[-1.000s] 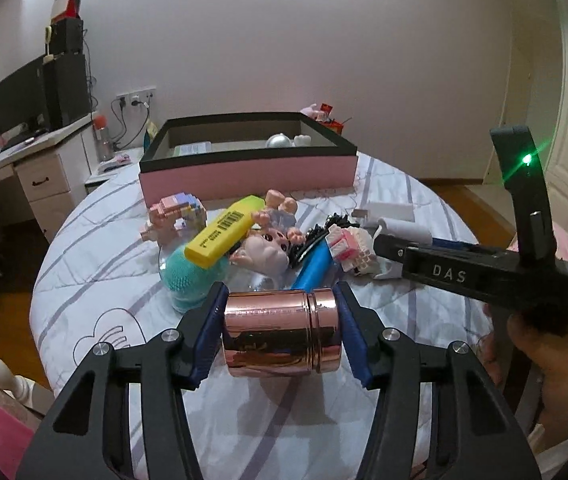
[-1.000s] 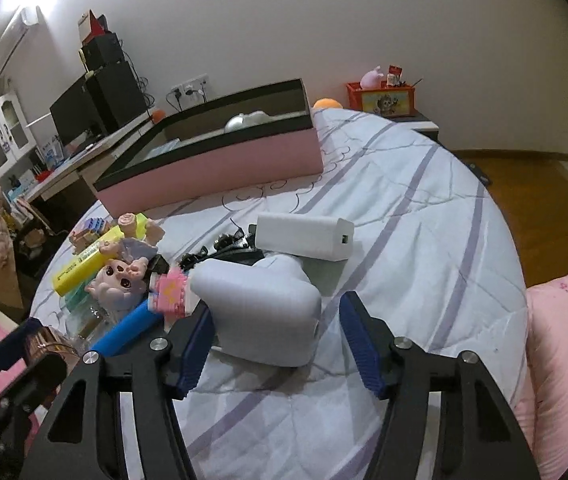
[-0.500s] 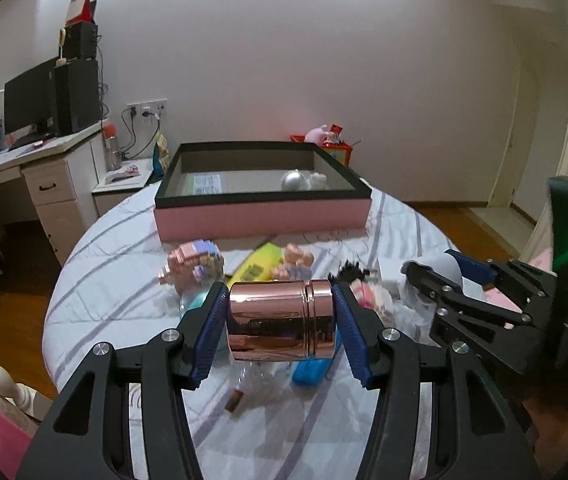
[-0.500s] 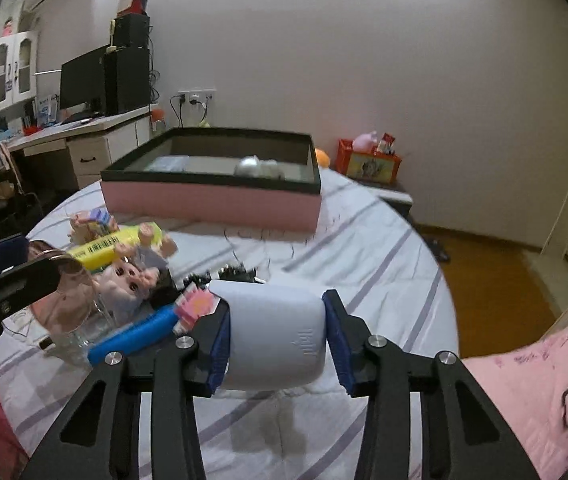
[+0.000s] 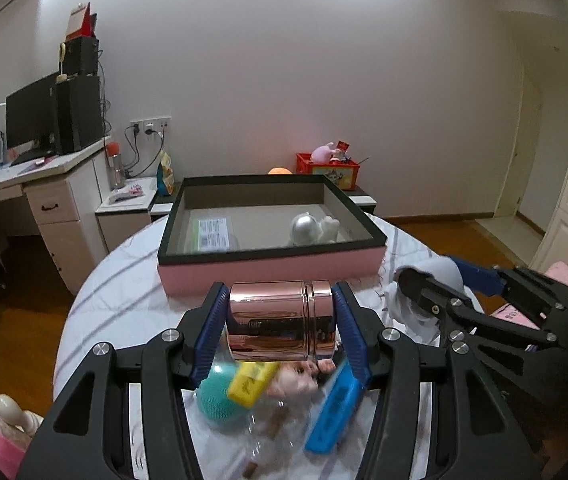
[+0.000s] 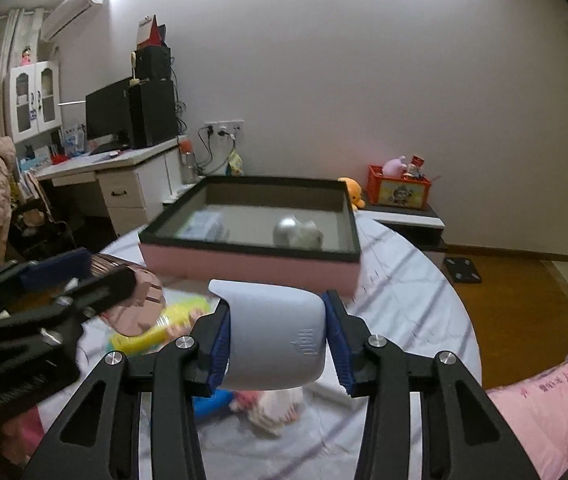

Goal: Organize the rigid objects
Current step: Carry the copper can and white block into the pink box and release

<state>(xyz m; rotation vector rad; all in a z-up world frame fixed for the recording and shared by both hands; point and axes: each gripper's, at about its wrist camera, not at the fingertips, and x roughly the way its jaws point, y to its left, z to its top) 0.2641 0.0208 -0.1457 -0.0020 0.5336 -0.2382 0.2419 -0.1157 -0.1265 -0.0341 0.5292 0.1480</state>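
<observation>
The left gripper (image 5: 280,328) has its jaws clenched on a copper tin (image 5: 282,326), held sideways with the blue pads on its two ends, a grip that likely keeps the smooth round wall from rolling out. The right gripper (image 6: 278,338) grasps a pale grey case (image 6: 276,340) across its flat sides. Both are lifted clear of the bed (image 5: 124,280), and ahead of both pairs of jaws sits the open pink box (image 5: 272,272), apparently the place they are bound for. Inside it lie a silver ball (image 5: 303,230) and a labelled packet (image 5: 212,234), so the near middle is free. Below the left jaws wait a yellow block (image 5: 252,382), a teal ball (image 5: 216,400) and a blue bar (image 5: 333,412).
</observation>
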